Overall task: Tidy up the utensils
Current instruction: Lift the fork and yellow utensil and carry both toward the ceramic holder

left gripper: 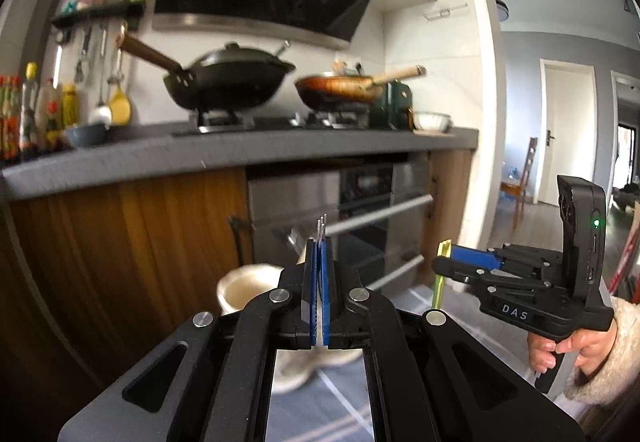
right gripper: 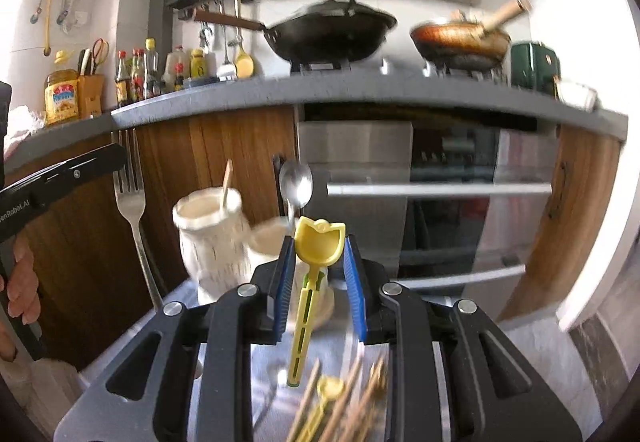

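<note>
My left gripper (left gripper: 319, 242) is shut on a metal fork, whose tines (left gripper: 322, 228) stick up past the blue pads; the whole fork (right gripper: 134, 209) shows at the left of the right wrist view. My right gripper (right gripper: 318, 262) is shut on a yellow plastic spoon (right gripper: 318, 246), held upright by its bowl with the handle hanging down; it also shows in the left wrist view (left gripper: 440, 274). A white holder cup (right gripper: 210, 238) with a wooden stick in it stands beyond, beside a second cup (right gripper: 268, 242) holding a metal spoon (right gripper: 296, 185). The white cup (left gripper: 248, 288) is just left of my left gripper.
Loose chopsticks (right gripper: 344, 394) and another yellow utensil (right gripper: 324, 398) lie on the grey cloth below my right gripper. Behind are wood cabinets (left gripper: 132, 234), an oven (right gripper: 440, 193), and a grey counter (left gripper: 240, 153) with two pans and bottles.
</note>
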Motion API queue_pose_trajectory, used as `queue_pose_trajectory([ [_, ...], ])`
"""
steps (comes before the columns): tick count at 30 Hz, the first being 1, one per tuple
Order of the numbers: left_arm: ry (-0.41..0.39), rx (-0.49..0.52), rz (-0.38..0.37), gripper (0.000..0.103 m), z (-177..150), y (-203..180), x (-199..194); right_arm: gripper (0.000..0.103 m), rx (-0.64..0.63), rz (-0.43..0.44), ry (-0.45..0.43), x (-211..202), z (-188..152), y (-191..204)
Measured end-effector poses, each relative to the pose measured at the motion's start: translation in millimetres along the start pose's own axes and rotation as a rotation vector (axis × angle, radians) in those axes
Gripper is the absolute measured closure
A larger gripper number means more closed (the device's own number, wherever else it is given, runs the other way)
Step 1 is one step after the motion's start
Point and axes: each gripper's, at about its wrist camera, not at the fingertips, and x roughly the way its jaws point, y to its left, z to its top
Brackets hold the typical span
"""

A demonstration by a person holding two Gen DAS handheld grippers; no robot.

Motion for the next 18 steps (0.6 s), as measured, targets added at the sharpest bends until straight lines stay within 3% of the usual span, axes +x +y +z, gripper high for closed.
queue_pose_trajectory([
  [9, -0.099, -0.036, 0.103, 0.101, 50, 38, 3, 0.079, 0.068, -0.002, -0.07, 37, 65, -4],
  [15, -0.121, -0.034, 0.231, 0.101, 50, 58, 18, 0.079, 0.085, -0.019, -0.076, 63, 69, -2],
  [18, -0.115, -0.059, 0.259, 0.101, 44, 68, 27, 0.079, 0.094, -0.029, -0.076, 76, 62, -1],
])
